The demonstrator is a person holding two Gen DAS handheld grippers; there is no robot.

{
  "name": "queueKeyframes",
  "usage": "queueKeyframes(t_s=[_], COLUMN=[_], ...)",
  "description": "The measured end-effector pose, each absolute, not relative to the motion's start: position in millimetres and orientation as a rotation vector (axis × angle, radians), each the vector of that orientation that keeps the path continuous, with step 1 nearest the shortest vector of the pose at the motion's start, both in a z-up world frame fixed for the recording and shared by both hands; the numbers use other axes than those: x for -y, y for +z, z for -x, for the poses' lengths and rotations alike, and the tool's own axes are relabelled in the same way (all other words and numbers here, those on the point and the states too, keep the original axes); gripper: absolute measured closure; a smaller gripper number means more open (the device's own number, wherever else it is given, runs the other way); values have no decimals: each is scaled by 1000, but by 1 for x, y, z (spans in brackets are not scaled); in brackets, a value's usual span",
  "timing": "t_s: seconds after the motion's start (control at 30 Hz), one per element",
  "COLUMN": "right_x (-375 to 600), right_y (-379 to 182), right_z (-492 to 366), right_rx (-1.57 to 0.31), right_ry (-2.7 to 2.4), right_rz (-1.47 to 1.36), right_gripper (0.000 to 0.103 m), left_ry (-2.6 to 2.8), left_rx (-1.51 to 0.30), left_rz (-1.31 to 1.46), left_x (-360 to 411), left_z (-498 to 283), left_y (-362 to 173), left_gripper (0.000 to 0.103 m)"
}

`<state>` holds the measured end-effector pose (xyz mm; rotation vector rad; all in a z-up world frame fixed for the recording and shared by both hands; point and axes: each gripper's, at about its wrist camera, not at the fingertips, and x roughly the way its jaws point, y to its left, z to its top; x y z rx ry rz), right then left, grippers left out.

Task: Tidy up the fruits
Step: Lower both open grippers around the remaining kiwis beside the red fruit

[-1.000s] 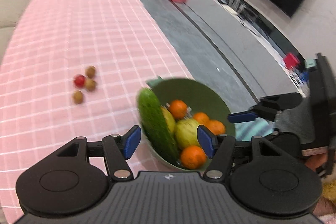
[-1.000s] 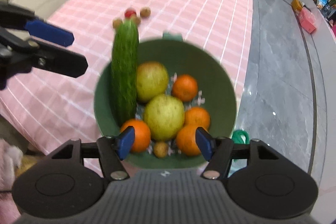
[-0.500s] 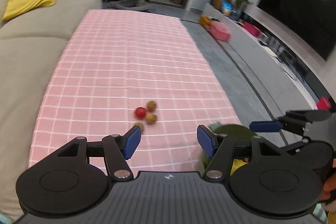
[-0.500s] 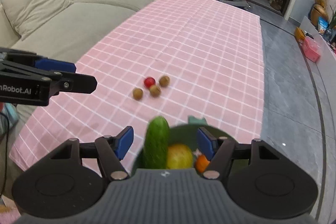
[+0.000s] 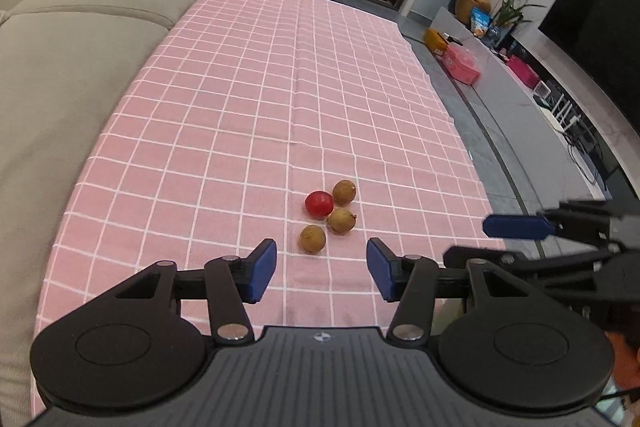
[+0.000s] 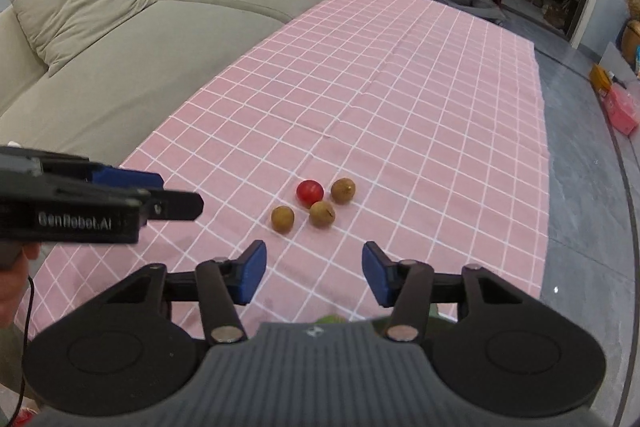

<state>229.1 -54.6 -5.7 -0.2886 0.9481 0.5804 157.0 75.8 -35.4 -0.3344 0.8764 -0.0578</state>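
Four small fruits, one red (image 5: 319,205) and three brown (image 5: 313,238), sit bunched on my cloth (image 5: 248,115) just ahead. My left gripper (image 5: 321,270) and right gripper (image 6: 313,273) gape wide, empty. I fear nudging neighbours; they're round and would roll.

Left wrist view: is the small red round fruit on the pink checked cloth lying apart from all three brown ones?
No: the small red round fruit touches at least one small brown round fruit beside it.
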Motion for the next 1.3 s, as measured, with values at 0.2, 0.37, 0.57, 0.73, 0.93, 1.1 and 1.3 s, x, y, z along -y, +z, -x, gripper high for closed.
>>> queueKeyframes(t_s=[0.2, 0.37, 0.57, 0.73, 0.93, 1.1, 1.3], right_x=[46, 36, 25, 20, 17, 13, 8], right_y=[-32, -53, -73, -90, -101, -107, -116], right_z=[-260, -287, -313, -332, -352, -357, -366], right_rx=[-1000, -1056, -1106, -1154, -1210, -1236, -1278], right_ry=[587, 606, 632, 653, 673, 692, 706], right_rz=[271, 267, 297, 309, 248, 235, 257], right_gripper=[58, 72, 77, 78, 78, 78, 77], left_ry=[-105, -112, -92, -84, -77, -73, -61], left_rx=[-911, -934, -961, -988, -984, -980, -1013], left_rz=[337, 343, 331, 304, 254, 246, 251], left_x=[-73, -69, -62, -56, -50, -47, -47], left_z=[-171, -186, -205, -217, -223, -226, -230], left_y=[-62, -79, -95, -108, -115, -115, -123], left_gripper=[53, 55, 59, 64, 64, 66, 75])
